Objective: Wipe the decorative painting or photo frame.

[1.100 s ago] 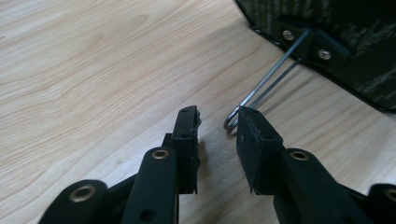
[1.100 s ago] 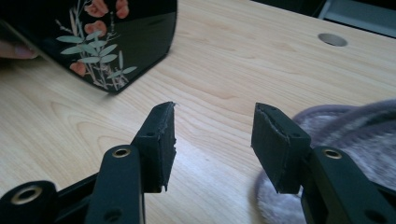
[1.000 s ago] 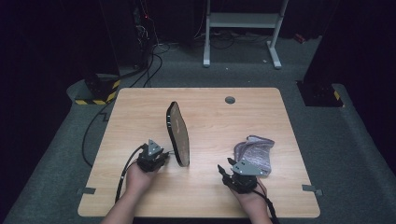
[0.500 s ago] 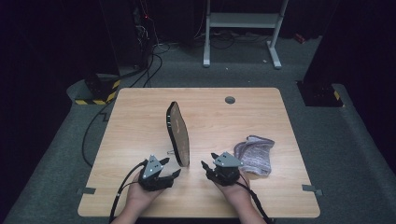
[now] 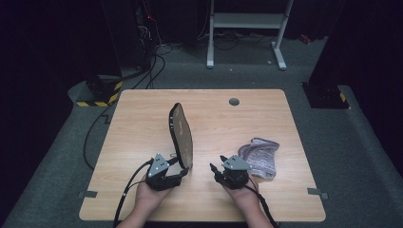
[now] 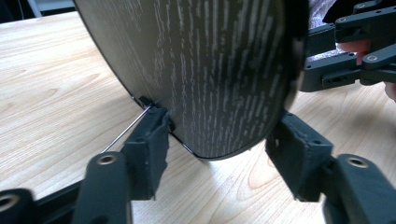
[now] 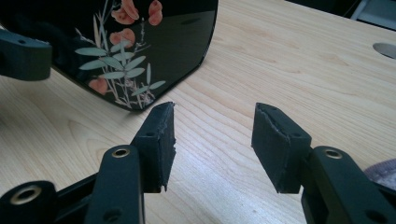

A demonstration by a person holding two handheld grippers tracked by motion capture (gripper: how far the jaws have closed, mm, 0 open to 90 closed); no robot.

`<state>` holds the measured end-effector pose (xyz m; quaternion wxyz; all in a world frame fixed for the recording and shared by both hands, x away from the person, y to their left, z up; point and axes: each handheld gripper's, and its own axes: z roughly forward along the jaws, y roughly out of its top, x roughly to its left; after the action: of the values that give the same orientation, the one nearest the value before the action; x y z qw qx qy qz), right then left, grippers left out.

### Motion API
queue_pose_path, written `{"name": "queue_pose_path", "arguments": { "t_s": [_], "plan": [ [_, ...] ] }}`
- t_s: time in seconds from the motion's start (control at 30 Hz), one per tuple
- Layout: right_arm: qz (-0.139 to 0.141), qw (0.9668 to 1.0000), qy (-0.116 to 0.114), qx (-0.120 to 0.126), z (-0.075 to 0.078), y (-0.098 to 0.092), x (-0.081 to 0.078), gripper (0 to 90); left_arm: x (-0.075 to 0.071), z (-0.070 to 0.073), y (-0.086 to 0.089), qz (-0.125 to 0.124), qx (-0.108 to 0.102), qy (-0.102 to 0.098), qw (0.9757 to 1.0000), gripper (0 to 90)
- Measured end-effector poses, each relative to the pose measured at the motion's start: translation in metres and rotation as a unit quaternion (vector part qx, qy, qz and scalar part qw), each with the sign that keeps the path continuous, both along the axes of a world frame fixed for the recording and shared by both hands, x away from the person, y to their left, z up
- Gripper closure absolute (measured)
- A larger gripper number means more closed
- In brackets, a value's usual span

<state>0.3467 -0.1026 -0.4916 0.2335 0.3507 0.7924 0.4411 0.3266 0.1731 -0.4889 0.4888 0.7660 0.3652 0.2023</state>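
Left gripper (image 5: 180, 167): jaws straddle the lower end of the tray (image 5: 181, 135) and have just been closing; whether the pads press cannot be told. The tray stands on edge at mid-table (image 5: 142, 118). Seat both pads squarely before lifting. Right gripper (image 5: 216, 170): jaws half open, empty, beside the lacquered face; bring it in for support. The cloth (image 5: 259, 156) lies right of it.

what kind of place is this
Probably a lab or recording studio, not a home: a lone wooden table on grey carpet, dark surroundings, cables trailing over the floor, a metal stand behind, and hazard-striped tape beside the table.
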Motion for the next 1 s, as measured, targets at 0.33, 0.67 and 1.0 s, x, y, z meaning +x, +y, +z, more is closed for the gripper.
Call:
{"name": "queue_pose_path", "arguments": {
  "t_s": [0.33,0.67,1.0],
  "plan": [
    [0.008,1.0000,0.001,0.001,0.001,0.006,0.002,49.1,-0.008,-0.005,0.018,0.021,0.014,-0.001,0.9997,46.8],
    [0.022,0.9997,0.005,0.001,-0.001,0.015,0.009,49.1,-0.008,-0.009,0.042,0.059,0.012,0.004,0.9982,52.9],
    [0.025,0.9997,0.006,-0.001,-0.002,0.018,0.009,49.1,-0.002,-0.013,0.062,0.075,-0.003,0.027,0.9968,58.6]
  ]
}}
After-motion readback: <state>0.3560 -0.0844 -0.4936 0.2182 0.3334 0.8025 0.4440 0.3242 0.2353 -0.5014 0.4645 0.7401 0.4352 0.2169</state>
